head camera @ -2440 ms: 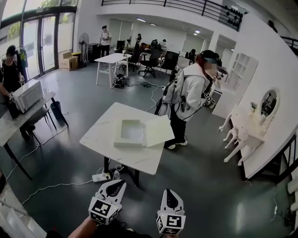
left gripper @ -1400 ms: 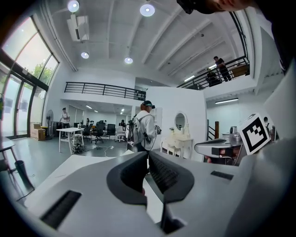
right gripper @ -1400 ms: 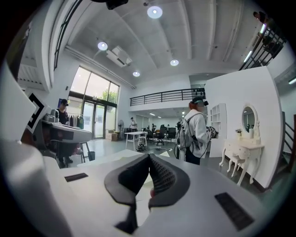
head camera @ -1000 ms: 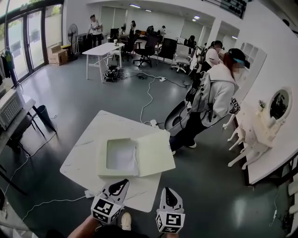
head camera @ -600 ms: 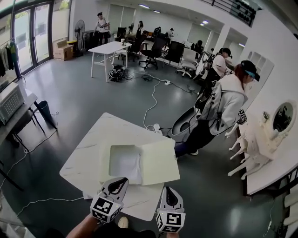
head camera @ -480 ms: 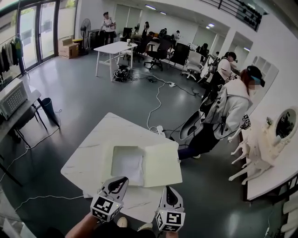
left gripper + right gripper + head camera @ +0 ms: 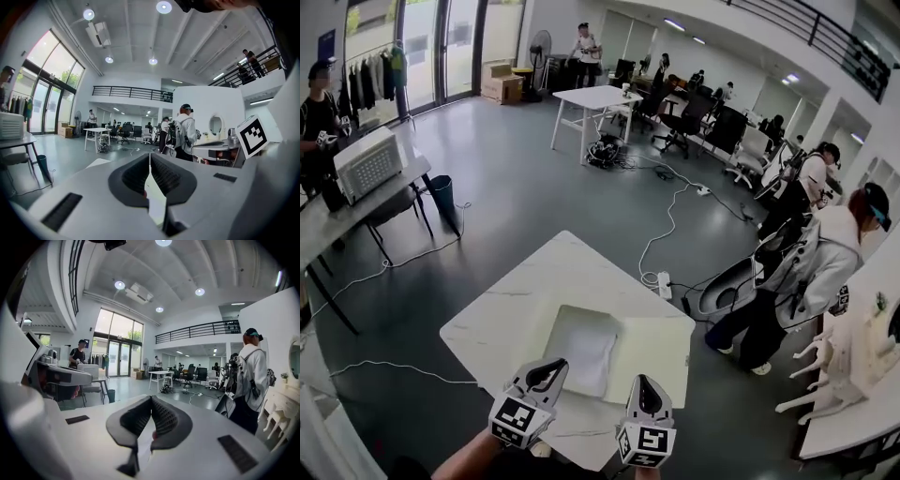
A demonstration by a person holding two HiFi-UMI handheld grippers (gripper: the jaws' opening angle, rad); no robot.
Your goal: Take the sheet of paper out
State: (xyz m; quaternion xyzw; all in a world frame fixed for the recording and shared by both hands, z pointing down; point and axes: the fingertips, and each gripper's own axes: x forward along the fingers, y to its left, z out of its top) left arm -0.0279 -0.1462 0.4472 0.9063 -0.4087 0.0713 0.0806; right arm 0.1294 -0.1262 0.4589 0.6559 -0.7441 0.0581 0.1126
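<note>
Nearest to the camera, the left tool (image 7: 544, 373) and the right tool (image 7: 640, 386) are being held side by side over the near edge of the table (image 7: 511, 305), both pointing forward and only slightly down. In each gripper view the jaws are being pressed together tip to tip, with nothing gripped between them.

Just beyond the tips, the sheet of paper (image 7: 584, 354) is lying flat inside the open box (image 7: 549, 339), ahead of the gap between the two tools and somewhat closer to the left one. Its long axis is running away from the person, almost along the pointing line of the tools, so its short near edge is being offered first. The sheet is not being touched yet.

To the right of it, the lid (image 7: 661, 349) is lying folded open on the table, in front of the right tool.

Further away, a person with a backpack (image 7: 811, 281) is bending near a white shelf.
</note>
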